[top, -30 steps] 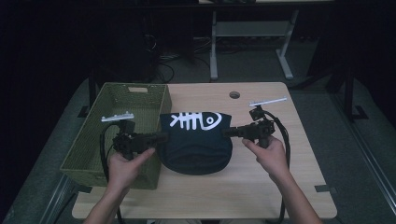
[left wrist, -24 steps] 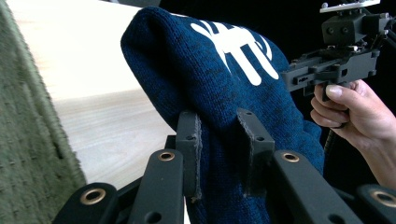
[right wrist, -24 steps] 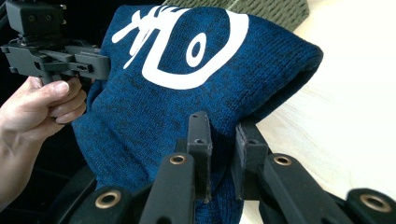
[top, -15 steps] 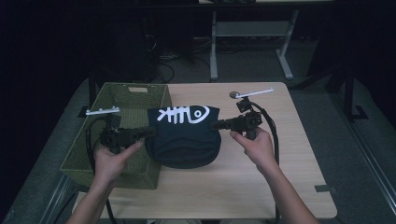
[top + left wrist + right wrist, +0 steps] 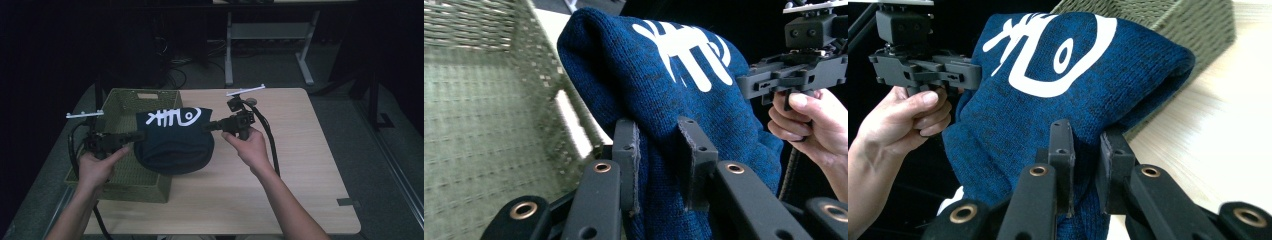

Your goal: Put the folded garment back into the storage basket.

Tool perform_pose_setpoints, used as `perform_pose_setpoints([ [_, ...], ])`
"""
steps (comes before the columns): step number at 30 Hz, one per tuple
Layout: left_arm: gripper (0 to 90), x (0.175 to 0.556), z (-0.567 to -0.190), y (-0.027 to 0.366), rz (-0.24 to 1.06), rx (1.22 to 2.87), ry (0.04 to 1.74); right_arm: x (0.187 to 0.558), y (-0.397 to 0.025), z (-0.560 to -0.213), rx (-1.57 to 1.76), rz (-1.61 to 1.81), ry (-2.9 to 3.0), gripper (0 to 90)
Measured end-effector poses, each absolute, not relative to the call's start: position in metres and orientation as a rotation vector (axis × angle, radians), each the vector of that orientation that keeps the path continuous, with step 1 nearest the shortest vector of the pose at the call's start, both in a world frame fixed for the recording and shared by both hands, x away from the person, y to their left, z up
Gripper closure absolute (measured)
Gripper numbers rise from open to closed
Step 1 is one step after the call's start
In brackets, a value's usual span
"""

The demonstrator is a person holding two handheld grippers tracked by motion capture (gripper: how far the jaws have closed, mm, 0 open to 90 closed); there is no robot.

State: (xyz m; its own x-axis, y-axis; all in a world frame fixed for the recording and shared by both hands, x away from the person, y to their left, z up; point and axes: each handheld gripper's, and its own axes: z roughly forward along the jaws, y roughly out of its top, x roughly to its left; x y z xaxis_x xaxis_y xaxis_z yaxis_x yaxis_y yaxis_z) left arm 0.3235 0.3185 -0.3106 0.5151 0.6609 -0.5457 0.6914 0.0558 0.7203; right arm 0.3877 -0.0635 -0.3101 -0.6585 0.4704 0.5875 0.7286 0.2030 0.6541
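A folded dark blue knit garment [image 5: 172, 137] with a white fish-skeleton print hangs in the air between both grippers, partly over the right wall of the olive woven basket [image 5: 125, 107]. My left gripper [image 5: 141, 134] is shut on its left edge; in the left gripper view the knit [image 5: 664, 90] is pinched between the pads. My right gripper [image 5: 207, 126] is shut on its right edge, with the knit [image 5: 1058, 90] bunched between those pads too. The lower folds sag toward the table.
The light wooden table [image 5: 300, 150] spreads out to the right of the garment. A small round hole [image 5: 251, 101] lies near its back edge. A grey metal table frame [image 5: 265, 35] stands on the dark floor behind.
Both grippers have carried the garment leftward from the table's middle toward the basket. It now overhangs the basket's right wall, and both hands sit further left.
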Motion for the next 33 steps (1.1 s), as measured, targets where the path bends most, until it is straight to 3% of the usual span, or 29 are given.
perform_pose_setpoints([
  [33, 73.4, 0.329, -0.31, 0.421, 0.043, 1.577, 1.306, 0.417, 0.052, -0.314, -1.065, -1.431, -2.171, 78.4],
])
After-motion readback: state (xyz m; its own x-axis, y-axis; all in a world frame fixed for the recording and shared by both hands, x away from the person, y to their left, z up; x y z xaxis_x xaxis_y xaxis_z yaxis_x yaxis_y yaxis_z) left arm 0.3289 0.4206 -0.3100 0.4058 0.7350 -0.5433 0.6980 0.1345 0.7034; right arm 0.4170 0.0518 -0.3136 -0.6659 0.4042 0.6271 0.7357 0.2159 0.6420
